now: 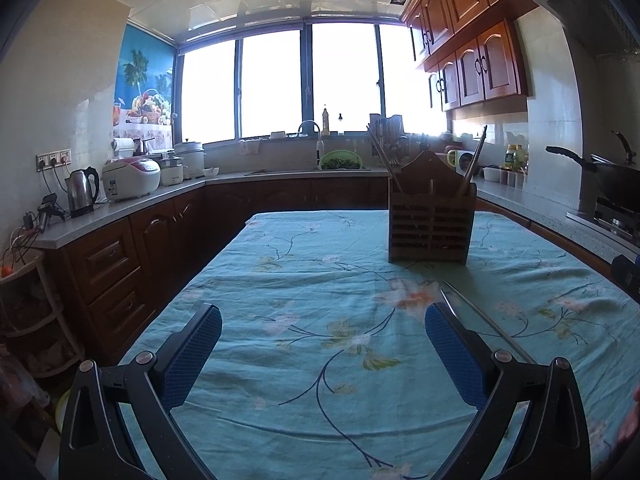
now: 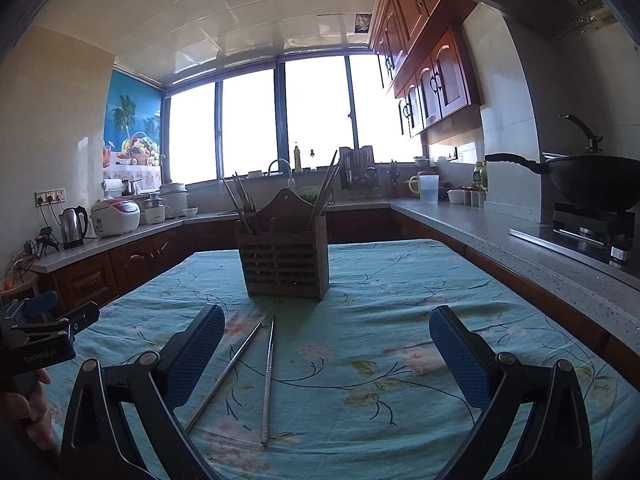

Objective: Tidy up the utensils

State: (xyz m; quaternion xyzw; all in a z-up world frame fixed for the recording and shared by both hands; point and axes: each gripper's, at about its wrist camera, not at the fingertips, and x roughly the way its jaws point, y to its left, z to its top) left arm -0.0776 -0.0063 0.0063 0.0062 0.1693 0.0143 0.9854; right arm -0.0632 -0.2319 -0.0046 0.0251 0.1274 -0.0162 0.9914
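Observation:
A wooden utensil holder (image 2: 283, 255) stands on the teal floral tablecloth (image 2: 400, 300), with several chopsticks leaning out of it; it also shows in the left wrist view (image 1: 431, 220). Two metal chopsticks (image 2: 267, 380) lie flat on the cloth in front of it, between my right gripper's fingers. My right gripper (image 2: 327, 348) is open and empty above them. My left gripper (image 1: 323, 344) is open and empty, with one metal chopstick (image 1: 486, 320) showing by its right finger. The left gripper also shows in the right wrist view (image 2: 44, 328).
Kitchen counters run around the table: a kettle (image 1: 82, 192) and rice cooker (image 1: 130, 178) on the left, a sink with a green basket (image 1: 340, 160) at the back, a wok on a stove (image 2: 592, 184) on the right.

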